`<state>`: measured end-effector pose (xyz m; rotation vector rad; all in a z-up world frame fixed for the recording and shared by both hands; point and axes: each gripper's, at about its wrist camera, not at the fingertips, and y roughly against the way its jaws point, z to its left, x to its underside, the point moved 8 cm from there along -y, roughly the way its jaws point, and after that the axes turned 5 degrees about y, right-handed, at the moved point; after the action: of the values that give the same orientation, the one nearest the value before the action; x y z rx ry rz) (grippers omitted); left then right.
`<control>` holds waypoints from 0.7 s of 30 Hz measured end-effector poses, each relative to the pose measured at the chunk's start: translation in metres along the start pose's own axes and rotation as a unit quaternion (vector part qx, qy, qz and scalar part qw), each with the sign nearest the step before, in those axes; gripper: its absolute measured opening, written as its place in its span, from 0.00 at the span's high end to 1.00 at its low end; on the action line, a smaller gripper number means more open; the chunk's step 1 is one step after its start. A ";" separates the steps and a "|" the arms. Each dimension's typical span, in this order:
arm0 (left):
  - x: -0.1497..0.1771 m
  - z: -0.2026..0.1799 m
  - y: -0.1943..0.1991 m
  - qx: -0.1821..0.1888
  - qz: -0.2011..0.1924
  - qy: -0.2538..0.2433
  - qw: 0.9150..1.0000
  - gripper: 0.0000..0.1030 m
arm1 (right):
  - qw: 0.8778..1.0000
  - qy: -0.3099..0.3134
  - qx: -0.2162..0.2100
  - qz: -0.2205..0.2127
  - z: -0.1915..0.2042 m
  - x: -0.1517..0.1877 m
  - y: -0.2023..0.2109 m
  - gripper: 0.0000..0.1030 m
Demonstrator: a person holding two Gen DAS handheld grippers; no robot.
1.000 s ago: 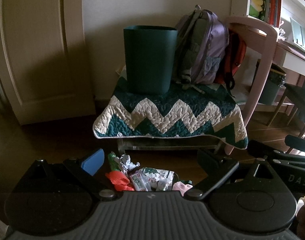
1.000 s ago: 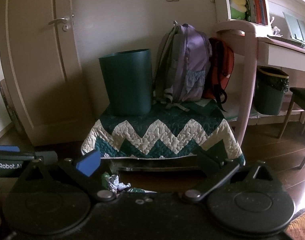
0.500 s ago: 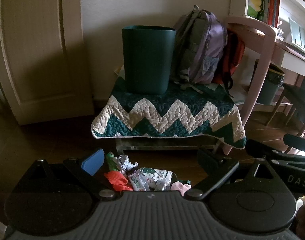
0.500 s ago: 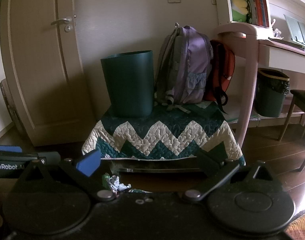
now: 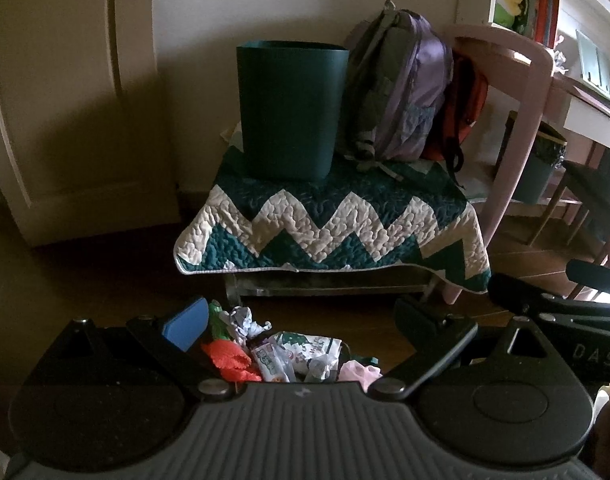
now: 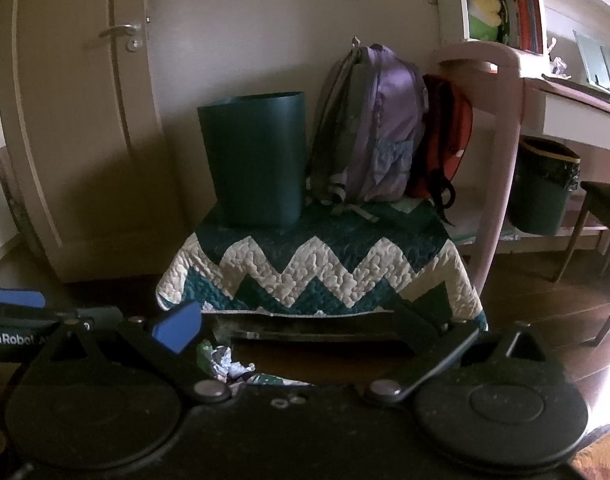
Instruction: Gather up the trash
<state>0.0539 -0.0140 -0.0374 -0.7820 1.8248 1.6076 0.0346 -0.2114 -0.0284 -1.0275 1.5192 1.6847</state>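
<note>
A pile of trash lies on the dark wooden floor before a low table: an orange crumpled piece (image 5: 231, 362), a crumpled white paper (image 5: 245, 320), printed wrappers (image 5: 305, 350) and a pink scrap (image 5: 359, 370). My left gripper (image 5: 301, 322) is open and empty just above the pile. My right gripper (image 6: 301, 320) is open and empty; only the crumpled paper (image 6: 225, 362) shows below it. A dark green bin (image 5: 289, 110) stands on the quilt-covered table (image 5: 329, 228); it also shows in the right wrist view (image 6: 255, 162).
A purple backpack (image 5: 401, 84) and a red bag (image 5: 463, 104) lean beside the bin. A pink chair (image 5: 517, 120), a desk and a second lined bin (image 6: 543, 188) stand to the right. A door (image 6: 77, 120) is at left.
Both grippers have crept slightly forward and the view has shifted a little; the jaws stay open and the trash has not moved.
</note>
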 end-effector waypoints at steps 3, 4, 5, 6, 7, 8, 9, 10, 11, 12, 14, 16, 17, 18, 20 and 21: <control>-0.002 0.003 -0.009 -0.003 0.006 0.001 1.000 0.03 | 1.000 0.000 0.002 0.008 -0.001 0.000 -0.007 0.00; -0.002 0.005 -0.011 -0.004 0.009 0.004 1.000 0.03 | 1.000 -0.001 0.003 0.013 -0.001 0.001 -0.010 0.00; -0.002 0.007 -0.016 -0.006 0.014 0.007 1.000 0.03 | 1.000 -0.003 0.003 0.017 -0.003 0.002 -0.013 0.00; -0.003 0.009 -0.020 -0.006 0.020 0.012 1.000 0.03 | 1.000 -0.007 0.003 0.023 -0.004 0.003 -0.018 0.00; -0.004 0.012 -0.027 -0.005 0.028 0.020 0.999 0.03 | 1.000 -0.009 0.003 0.028 -0.005 0.004 -0.022 0.00; -0.004 0.015 -0.033 -0.004 0.036 0.026 0.999 0.03 | 0.999 -0.011 0.003 0.034 -0.005 0.005 -0.026 0.00; -0.005 0.018 -0.040 -0.002 0.045 0.032 0.998 0.03 | 0.999 -0.013 0.002 0.040 -0.006 0.006 -0.032 0.00; -0.007 0.021 -0.048 -0.003 0.053 0.037 0.998 0.03 | 0.999 -0.013 0.001 0.045 -0.006 0.007 -0.038 0.00; -0.008 0.023 -0.054 -0.005 0.058 0.038 0.998 0.03 | 0.999 -0.013 0.001 0.050 -0.006 0.008 -0.044 0.00; -0.010 0.026 -0.062 -0.008 0.063 0.040 0.997 0.03 | 0.999 -0.013 0.001 0.053 -0.006 0.009 -0.050 0.00; -0.013 0.031 -0.077 -0.011 0.074 0.042 0.996 0.03 | 0.998 -0.014 0.001 0.062 -0.006 0.010 -0.064 0.00; -0.017 0.037 -0.095 -0.015 0.089 0.046 0.995 0.03 | 0.997 -0.016 0.001 0.072 -0.007 0.011 -0.080 0.01; -0.019 0.040 -0.106 -0.018 0.097 0.049 0.994 0.03 | 0.997 -0.017 -0.001 0.079 -0.007 0.011 -0.088 0.02; -0.021 0.042 -0.115 -0.020 0.103 0.051 0.993 0.03 | 0.996 -0.018 -0.002 0.084 -0.007 0.012 -0.096 0.02; -0.026 0.048 -0.137 -0.026 0.119 0.054 0.991 0.03 | 0.995 -0.017 -0.004 0.096 -0.008 0.013 -0.116 0.02; -0.028 0.051 -0.149 -0.030 0.126 0.052 0.990 0.03 | 0.995 -0.014 -0.005 0.101 -0.008 0.014 -0.126 0.02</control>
<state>0.1864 0.0234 -0.1191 -0.6952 2.0245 1.8175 0.1373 -0.2041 -0.1021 -0.8743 1.6435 1.8383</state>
